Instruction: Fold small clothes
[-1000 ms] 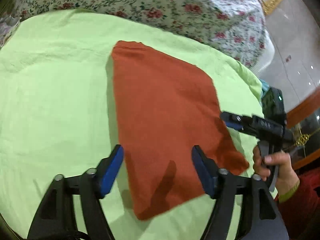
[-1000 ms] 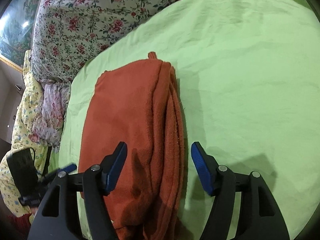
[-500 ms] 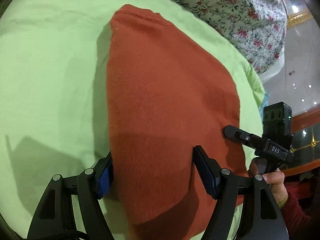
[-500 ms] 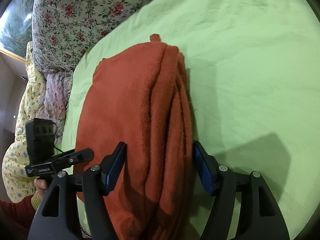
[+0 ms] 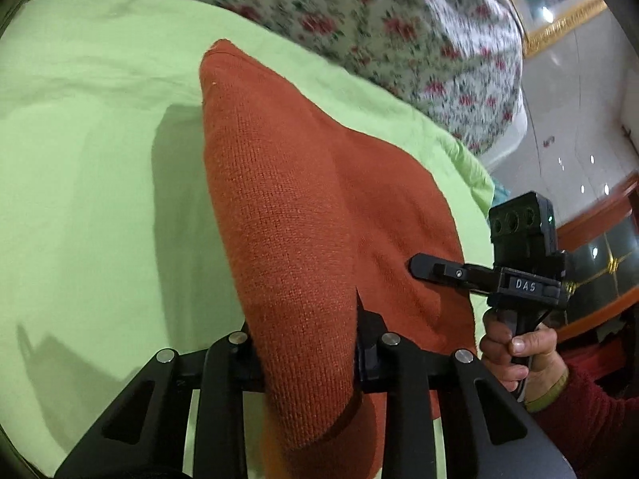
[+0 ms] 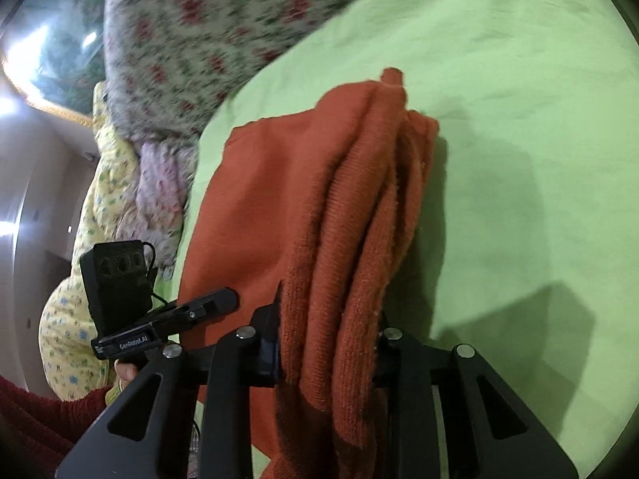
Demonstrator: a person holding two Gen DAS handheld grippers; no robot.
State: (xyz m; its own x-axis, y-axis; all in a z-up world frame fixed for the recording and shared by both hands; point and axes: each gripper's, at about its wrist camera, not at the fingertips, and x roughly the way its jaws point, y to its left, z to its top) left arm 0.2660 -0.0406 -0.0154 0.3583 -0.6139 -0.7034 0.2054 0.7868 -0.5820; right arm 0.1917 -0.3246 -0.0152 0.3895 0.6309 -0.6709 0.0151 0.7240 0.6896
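The sweater (image 5: 303,215), rust-orange knit, already folded into a long strip, lay on the green sheet (image 5: 80,199) of the bed, near the bed's near edge, w/ its long axis running away from both grippers toward the flowered quilt (image 5: 399,28) at the far side.

Left side first: the left gripper (image 5: 307,343) had the strip's left long edge bunched up betw. its jaws, which were closing; the cloth rose in a ridge out of the grip and filled the gap, so it read as clamped on the sweater. The fingertips were hidden by the knit.

Right side: the right gripper (image 6: 327,339) sat on the opposite long edge, the one w/ the stacked layers (image 6: 383,215) showing. Its jaws were closing too, w/ those layers pinched betw. them. In the left view the right gripper (image 5: 431,269) came in from the side, held by a hand (image 5: 519,355) in a red sleeve.

Key relation, as a judgement: both grippers held the near end, one per long edge, about level w/ each other, and the rest of the strip lay straight ahead. So the next fold prob. meant lifting the near end and carrying it fwd along the long axis to the far end (image 5: 217,54). Neither hand was clearly nearer; they'd need to travel together or the strip would skew.
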